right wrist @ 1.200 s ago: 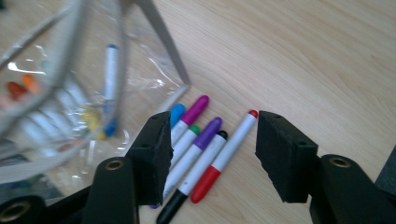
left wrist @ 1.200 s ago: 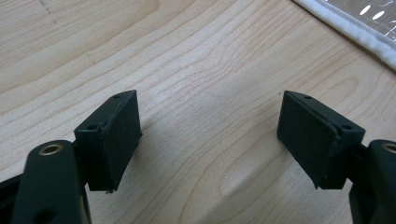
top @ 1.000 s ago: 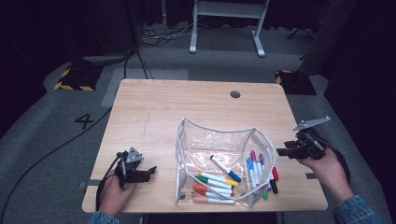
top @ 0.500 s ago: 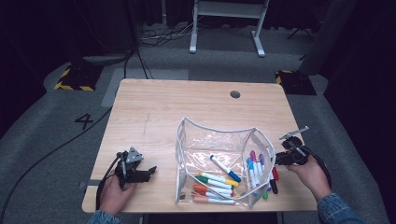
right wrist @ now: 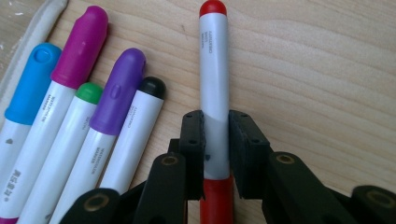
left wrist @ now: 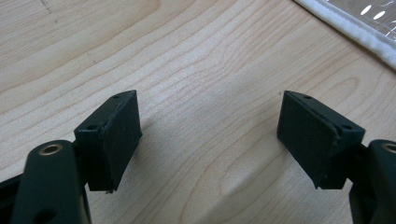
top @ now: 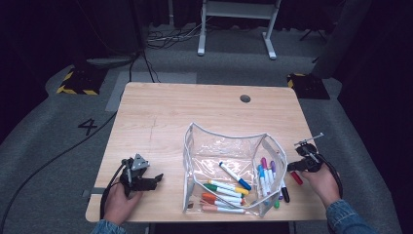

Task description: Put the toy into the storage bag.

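red marker point(right wrist: 214, 84): flat on table, long axis along jaws, tip away | right claw point(right wrist: 215, 135): just closed, clamping it | left claw point(left wrist: 210, 135): wide

floor point(top: 58, 146): "4" | marker point(right wrist: 214, 84) print: too small to read

Clear zip pouch point(top: 229, 146) sits open near desk point(top: 170, 117) front edge, right of centre. Inside: blue point(top: 234, 176), green point(top: 221, 189) and orange point(top: 214, 199) markers lying across. Purple-capped marker point(right wrist: 114, 100), magenta point(right wrist: 77, 44), black point(right wrist: 135, 126) lie just right of pouch. Cable hole point(top: 245, 98) near far right corner. White frame legs point(top: 236, 24) on floor beyond far edge.
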{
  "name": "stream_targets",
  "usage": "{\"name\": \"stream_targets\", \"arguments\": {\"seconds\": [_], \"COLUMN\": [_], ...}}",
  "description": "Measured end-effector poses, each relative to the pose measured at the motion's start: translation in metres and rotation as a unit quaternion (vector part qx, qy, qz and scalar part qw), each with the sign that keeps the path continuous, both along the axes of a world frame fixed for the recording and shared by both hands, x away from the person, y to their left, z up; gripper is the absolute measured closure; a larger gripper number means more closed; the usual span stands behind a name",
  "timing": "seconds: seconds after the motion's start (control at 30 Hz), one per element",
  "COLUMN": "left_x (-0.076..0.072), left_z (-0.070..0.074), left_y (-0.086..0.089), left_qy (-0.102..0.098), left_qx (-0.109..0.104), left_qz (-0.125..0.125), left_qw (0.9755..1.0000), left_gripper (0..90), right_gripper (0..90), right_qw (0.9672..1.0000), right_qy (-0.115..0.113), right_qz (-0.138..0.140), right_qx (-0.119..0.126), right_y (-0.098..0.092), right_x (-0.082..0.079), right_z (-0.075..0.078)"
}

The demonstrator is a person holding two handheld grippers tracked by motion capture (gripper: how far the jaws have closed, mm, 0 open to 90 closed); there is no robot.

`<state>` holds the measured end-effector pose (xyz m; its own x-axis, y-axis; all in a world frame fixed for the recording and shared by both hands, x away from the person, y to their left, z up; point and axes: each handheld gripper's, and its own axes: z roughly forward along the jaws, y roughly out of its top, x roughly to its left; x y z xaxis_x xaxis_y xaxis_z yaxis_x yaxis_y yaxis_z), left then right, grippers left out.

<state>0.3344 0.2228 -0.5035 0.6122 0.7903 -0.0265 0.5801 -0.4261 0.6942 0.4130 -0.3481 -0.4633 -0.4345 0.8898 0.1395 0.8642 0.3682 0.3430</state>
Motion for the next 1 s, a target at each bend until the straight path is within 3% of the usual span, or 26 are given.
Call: {"name": "stream_targets", "arguments": {"seconds": [0.2,0.53,0.73,1.0], "left_x": [0.0,0.0,0.0,0.0], "left_z": [0.0,0.0,0.0,0.0], "left_y": [0.0,0.0,0.0,0.0], "left_qy": [-0.001,0.0,0.0,0.0], "left_qx": [0.001,0.001,0.001,0.001], "left_qz": [0.0,0.0,0.0,-0.001], "left_qw": [1.0,1.0,1.0,1.0], "left_gripper": [21.8,21.9,21.9,21.9], "right_gripper": [76.2,76.2,76.2,76.2], "right_qw": [0.9996,0.9956,0.9922,0.9873], "right_qy": [-0.008,-0.046,-0.065,-0.087], "right_qz": [0.005,0.051,0.083,0.116], "right_qx": [0.028,0.063,0.066,0.065], "right_y": [-0.005,0.004,0.015,0.029], "right_x": [-0.007,-0.029,-0.043,-0.059], "right_z": [0.022,0.088,0.123,0.156]}}
